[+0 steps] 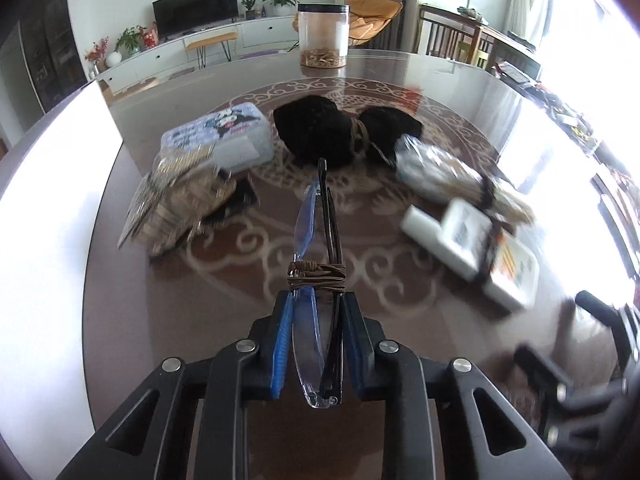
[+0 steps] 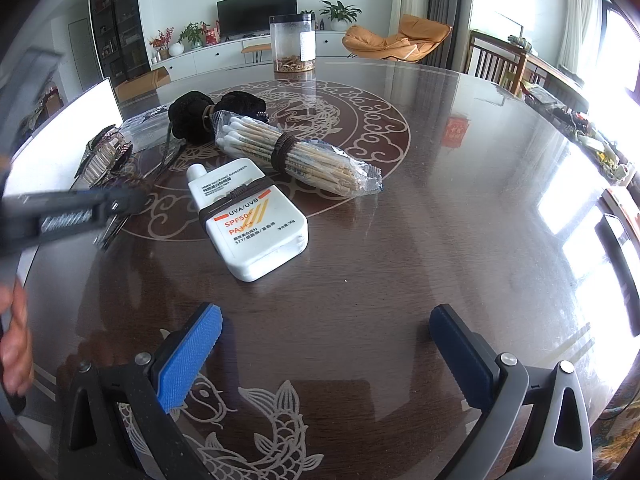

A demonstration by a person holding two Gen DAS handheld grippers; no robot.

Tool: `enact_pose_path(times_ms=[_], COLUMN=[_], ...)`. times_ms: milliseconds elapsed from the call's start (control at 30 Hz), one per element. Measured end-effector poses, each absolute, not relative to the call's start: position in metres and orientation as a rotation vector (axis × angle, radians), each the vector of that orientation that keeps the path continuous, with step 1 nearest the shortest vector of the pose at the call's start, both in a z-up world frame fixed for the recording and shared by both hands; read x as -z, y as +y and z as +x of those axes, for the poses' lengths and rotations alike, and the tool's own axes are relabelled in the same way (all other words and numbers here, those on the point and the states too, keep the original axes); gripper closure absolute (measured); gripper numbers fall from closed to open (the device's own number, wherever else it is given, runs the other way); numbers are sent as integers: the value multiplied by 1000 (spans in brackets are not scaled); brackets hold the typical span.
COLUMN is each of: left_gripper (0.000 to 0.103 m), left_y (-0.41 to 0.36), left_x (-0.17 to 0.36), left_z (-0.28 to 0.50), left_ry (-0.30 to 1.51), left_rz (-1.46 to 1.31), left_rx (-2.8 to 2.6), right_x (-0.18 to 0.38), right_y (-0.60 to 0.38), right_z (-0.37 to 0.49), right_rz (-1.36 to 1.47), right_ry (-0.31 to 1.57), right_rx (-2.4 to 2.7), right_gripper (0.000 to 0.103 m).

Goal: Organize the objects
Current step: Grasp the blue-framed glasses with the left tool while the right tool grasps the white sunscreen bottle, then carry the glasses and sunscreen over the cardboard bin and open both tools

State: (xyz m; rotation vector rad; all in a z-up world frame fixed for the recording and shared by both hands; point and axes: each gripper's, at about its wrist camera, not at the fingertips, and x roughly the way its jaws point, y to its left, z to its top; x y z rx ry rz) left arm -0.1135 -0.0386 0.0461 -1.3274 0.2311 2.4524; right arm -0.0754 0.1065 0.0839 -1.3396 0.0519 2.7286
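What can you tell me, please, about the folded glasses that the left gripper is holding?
The folded glasses are clamped between the blue pads of the left gripper, which is shut on them. They have clear, blue-tinted lenses and thin black temples folded flat against them. A brown cord is wound several times round the middle, just beyond the fingertips. The glasses stand on edge, pointing away from the camera along the fingers, and appear lifted above the dark patterned table; only the pads and the cord are seen touching them.

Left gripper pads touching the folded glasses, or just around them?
Touching. The left wrist view shows the left gripper with both pads pressed against the folded glasses, no gap on either side.
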Motion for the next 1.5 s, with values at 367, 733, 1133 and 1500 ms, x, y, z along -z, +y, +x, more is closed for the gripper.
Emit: enact_pose_path(times_ms=[367, 733, 1133, 1500], left_gripper=[79, 79, 50, 80], left_y=[-75, -76, -78, -70], left_x=[-48, -46, -47, -46], left_z=[-60, -42, -35, -38], left_ry=[144, 171, 178, 298], left_rz=[-1332, -1312, -1309, -1327], left_rx=[-2419, -2417, -2377, -2387], right_x=[-123, -95, -80, -80], right_y=[99, 64, 90, 75], right_z=[-118, -154, -93, -118], right_rz=[-1549, -1744, -1742, -1914], right_ry=[-61, -143, 7, -219], right_rx=[-2819, -2764, -2812, -2696], right_gripper=[0, 50, 0, 2])
